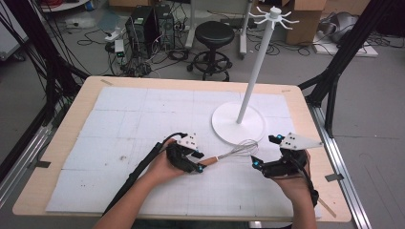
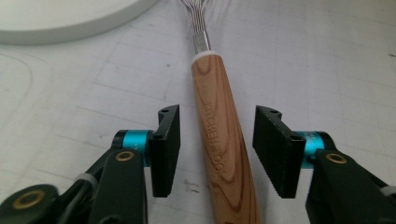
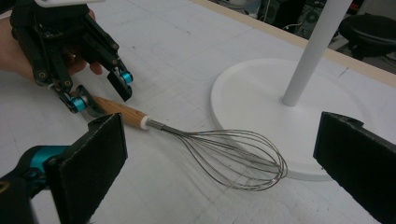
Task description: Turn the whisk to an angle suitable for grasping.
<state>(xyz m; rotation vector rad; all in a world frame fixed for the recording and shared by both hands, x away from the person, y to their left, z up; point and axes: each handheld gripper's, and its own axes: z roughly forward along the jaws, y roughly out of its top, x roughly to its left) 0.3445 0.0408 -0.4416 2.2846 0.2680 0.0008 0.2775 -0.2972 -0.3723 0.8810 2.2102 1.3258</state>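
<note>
Two claws are at work on the pale wooden tabletop, which carries a white gridded mat. A wire balloon whisk with a brown wooden handle lies flat on the mat near the front, its wire head touching the rim of the round white base of a tall white hook stand, which rises at about twelve o'clock from the whisk. The handle points toward eight o'clock in the high view.

My left claw sits over the handle's end, its two ribbed black pads on either side of the wood with a slim gap showing on each side, so the handle is between the pads but not yet pinched. From the right gripper view, the left claw straddles the handle tip.

My right claw is spread wide and holds nothing; it hovers near the whisk's wire head, at about three o'clock from it.
</note>
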